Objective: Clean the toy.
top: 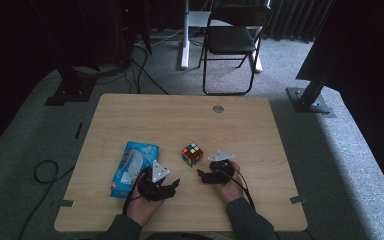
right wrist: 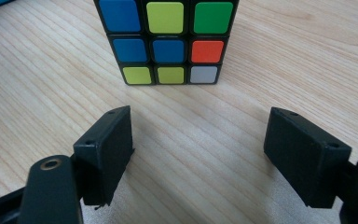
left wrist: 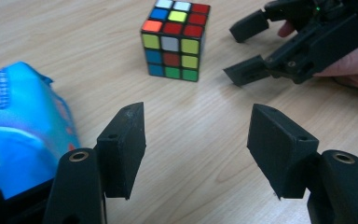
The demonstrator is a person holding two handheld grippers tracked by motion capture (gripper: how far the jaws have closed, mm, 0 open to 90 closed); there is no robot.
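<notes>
- Item under handling: a puzzle cube (top: 192, 154) with coloured stickers, standing flat on the wooden tabletop (top: 240, 127) a little forward of the person's hands, roughly midway between them.
- Handling judgement: looks light and rigid plastic. The flat, smooth faces may slip under a weak pinch. The layers probably twist, so a grip off-centre could turn a layer rather than lift the whole.
- Recommended hold: two opposite side faces, pads square on the middle row.
- Right claw (top: 206, 174): jaws apart, nothing between them, aimed straight at the cube (right wrist: 165, 39) and near it, not touching.
- Left claw (top: 172, 186): jaws likewise spread and empty, farther back, the cube (left wrist: 175, 39) ahead of it.
- Surroundings: a blue soft packet (top: 132, 167) lies just beside the left claw, apart from the cube. A folding chair (top: 232, 37) stands on the floor beyond the tabletop.
- Obstructions: bare wood lies between right claw and cube. The two claws converge on one spot, so I judge collision between them the chief risk.
</notes>
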